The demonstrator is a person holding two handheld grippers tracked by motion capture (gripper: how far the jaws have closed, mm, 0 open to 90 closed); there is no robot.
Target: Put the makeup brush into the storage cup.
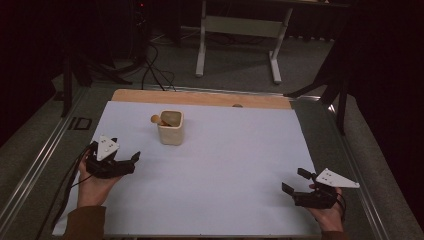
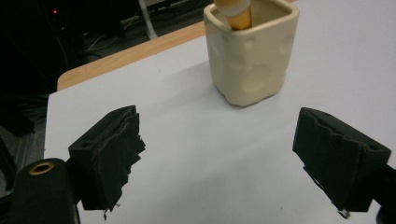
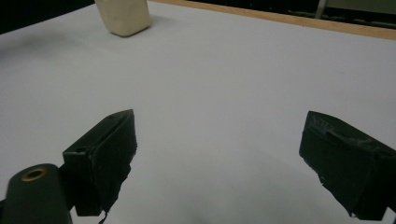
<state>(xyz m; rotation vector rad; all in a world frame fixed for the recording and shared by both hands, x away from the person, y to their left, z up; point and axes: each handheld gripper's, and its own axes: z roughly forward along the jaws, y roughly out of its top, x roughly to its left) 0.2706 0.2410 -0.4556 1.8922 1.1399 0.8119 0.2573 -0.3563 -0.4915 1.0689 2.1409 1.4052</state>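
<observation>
High view shows a cream cup (image 1: 170,128) near the bench's (image 1: 225,165) far left corner, a wooden stick (image 1: 159,120) (rounded end up) leaning inside. Left tool (image 1: 131,161) sits released near the left edge, aimed at the cup; right tool (image 1: 294,181) lies released by the near right corner. Nothing is gripped; the work looks unstarted.

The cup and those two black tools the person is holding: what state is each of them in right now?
Cream cup: upright on the white table cover, open at the top, touched by neither tool.
Wooden stick with a round end: standing in the cup, leaning over its rim.
Left tool: open, jaws wide apart, empty, aimed at the cup.
Right tool: open, jaws wide apart, empty, far from the cup.
</observation>
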